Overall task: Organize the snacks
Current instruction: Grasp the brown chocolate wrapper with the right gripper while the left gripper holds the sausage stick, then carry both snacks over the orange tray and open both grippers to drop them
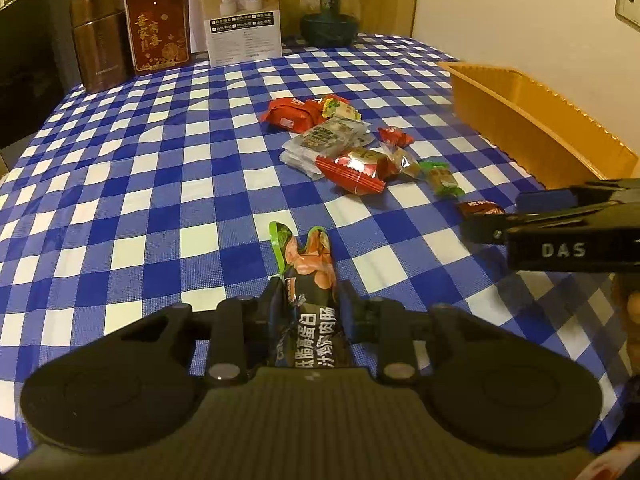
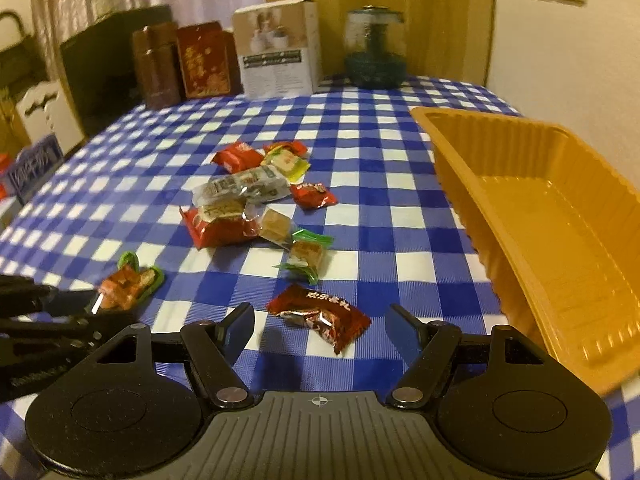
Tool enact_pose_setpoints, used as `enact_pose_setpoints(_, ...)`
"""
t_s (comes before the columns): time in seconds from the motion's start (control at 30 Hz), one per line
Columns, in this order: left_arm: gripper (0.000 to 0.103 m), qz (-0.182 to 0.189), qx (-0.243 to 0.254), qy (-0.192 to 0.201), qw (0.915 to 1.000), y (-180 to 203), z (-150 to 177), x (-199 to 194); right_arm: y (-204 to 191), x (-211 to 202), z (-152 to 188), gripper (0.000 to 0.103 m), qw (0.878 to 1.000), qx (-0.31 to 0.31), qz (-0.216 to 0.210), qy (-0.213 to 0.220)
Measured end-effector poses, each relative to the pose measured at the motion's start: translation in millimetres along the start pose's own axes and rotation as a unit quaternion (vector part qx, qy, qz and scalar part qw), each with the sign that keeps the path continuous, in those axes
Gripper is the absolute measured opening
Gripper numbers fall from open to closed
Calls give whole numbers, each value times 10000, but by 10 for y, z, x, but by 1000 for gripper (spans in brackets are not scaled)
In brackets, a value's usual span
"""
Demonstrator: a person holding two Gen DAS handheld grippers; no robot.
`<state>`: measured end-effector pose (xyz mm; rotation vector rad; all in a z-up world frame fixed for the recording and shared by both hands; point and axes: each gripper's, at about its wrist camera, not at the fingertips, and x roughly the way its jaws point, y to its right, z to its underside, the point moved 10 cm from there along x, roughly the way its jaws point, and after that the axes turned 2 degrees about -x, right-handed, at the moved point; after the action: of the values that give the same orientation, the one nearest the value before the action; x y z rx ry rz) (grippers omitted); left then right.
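Observation:
A long dark sausage packet (image 1: 308,268) with a green end is pinched between the pads of my left gripper (image 1: 310,294), which is shut on it low over the checked cloth. The right wrist view shows the same packet (image 2: 128,284) at the left, in the left gripper (image 2: 86,306). My right gripper (image 2: 320,328) stands open, and a dark red candy (image 2: 320,316) lies on the cloth just ahead of its spread fingers. In the left wrist view the right gripper (image 1: 492,216) reaches in from the right beside that candy (image 1: 480,209). The orange tray (image 2: 460,184) is empty.
A pile of wrapped snacks (image 1: 340,140) lies mid-table, with a green-wrapped sweet (image 2: 306,256) near it. The orange tray (image 1: 520,120) sits along the right edge by the wall. A brown tin (image 1: 102,40), red box (image 1: 160,28), white box (image 1: 244,12) and glass jar (image 1: 330,8) line the back.

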<state>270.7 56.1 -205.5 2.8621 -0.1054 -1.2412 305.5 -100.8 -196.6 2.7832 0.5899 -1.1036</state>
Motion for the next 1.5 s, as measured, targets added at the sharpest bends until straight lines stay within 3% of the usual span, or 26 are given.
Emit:
enact_pose_setpoints(0.33, 27, 67, -15, -7, 10000, -8, 9, -12, 92, 150, -36, 53, 9994, -327, -11, -146)
enact_pose_setpoints(0.47, 27, 66, -7, -36, 10000, -5, 7, -20, 63, 115, -36, 26, 9992, -317, -89, -215)
enact_pose_setpoints(1.07, 26, -231, 110, 100, 9996, 30, 23, -44, -78, -53, -2, 25, 9995, -139, -278, -63)
enact_pose_setpoints(1.5, 26, -126, 57, 334, 9993, 159, -150, -372, -94, -336, -162, 25, 9991, -63, -255, 318)
